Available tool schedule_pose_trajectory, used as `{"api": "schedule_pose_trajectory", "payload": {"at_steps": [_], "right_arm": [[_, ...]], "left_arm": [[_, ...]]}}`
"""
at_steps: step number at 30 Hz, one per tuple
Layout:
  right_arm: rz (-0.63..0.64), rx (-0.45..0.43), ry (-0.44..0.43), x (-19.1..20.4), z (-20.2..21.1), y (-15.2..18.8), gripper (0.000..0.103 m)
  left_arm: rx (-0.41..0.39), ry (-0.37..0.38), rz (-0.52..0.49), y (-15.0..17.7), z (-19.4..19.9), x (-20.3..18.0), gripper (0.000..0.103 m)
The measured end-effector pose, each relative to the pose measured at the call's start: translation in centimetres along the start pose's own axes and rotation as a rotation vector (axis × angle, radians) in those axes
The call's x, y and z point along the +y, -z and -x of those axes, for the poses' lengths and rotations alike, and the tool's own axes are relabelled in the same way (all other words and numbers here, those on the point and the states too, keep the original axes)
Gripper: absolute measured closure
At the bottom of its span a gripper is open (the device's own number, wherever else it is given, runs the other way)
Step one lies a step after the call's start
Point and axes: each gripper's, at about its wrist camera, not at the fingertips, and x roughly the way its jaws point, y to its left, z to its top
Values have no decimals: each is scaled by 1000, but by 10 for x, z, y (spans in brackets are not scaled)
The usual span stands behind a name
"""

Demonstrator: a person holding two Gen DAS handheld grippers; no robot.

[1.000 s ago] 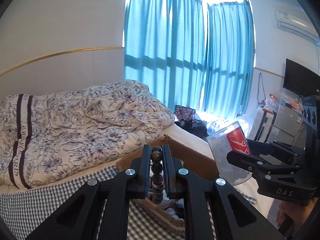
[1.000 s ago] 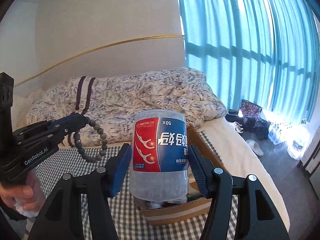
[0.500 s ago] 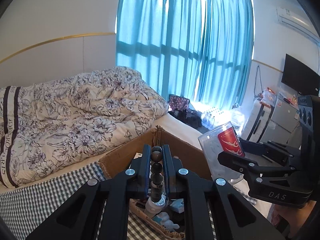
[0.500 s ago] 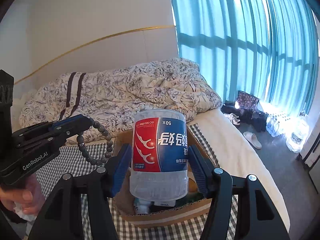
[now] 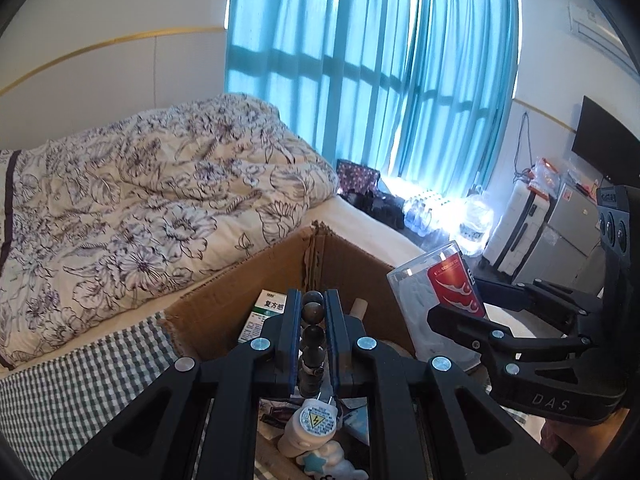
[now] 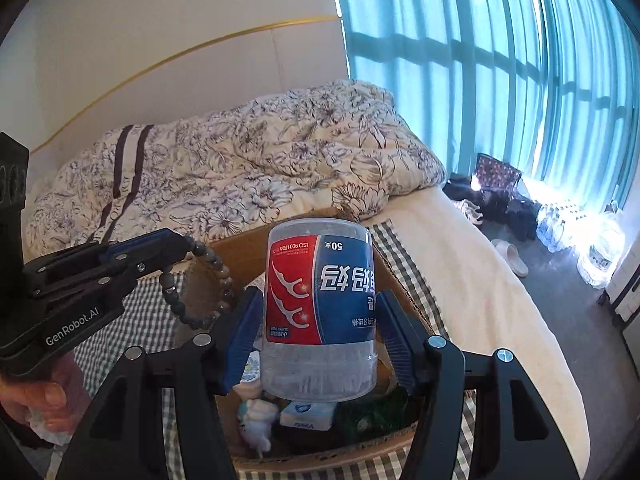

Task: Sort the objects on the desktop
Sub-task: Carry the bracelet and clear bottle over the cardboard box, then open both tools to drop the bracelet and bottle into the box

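My left gripper (image 5: 312,308) is shut on a dark bead bracelet (image 5: 312,330), which hangs in a loop from its tips in the right wrist view (image 6: 200,284). My right gripper (image 6: 318,308) is shut on a clear plastic jar of floss picks (image 6: 320,312) with a red and blue label, held upside down. Both grippers hover over an open cardboard box (image 5: 240,292) on the checked cloth. From the left wrist view the jar (image 5: 436,304) is at the right, above the box's right side.
The box (image 6: 404,284) holds a medicine carton (image 5: 262,316), a small white bottle (image 5: 310,428), a tissue pack (image 6: 306,416) and a plush toy (image 6: 256,420). A flowered quilt (image 5: 140,208) lies behind it. A hand (image 6: 44,396) holds the left gripper's handle.
Both grippers have moved forward and down over the box, so its inside now shows beneath them. The bracelet and the jar stay held as before.
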Motion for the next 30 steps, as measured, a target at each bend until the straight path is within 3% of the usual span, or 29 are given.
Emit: {"api": "schedule_pose_trajectory", "payload": {"at_steps": [14,25,30], "right_arm": [[19,89,15,-4,-50,14,45],[14,73,21,0,-42,9,44],[23,47,22,10,-29,5,39]], "left_arm": [[92,6,14,15,-47,11,90],[57,-16,25,9,-25,16,85],[31,-32,32,6,-6,19,85]]}}
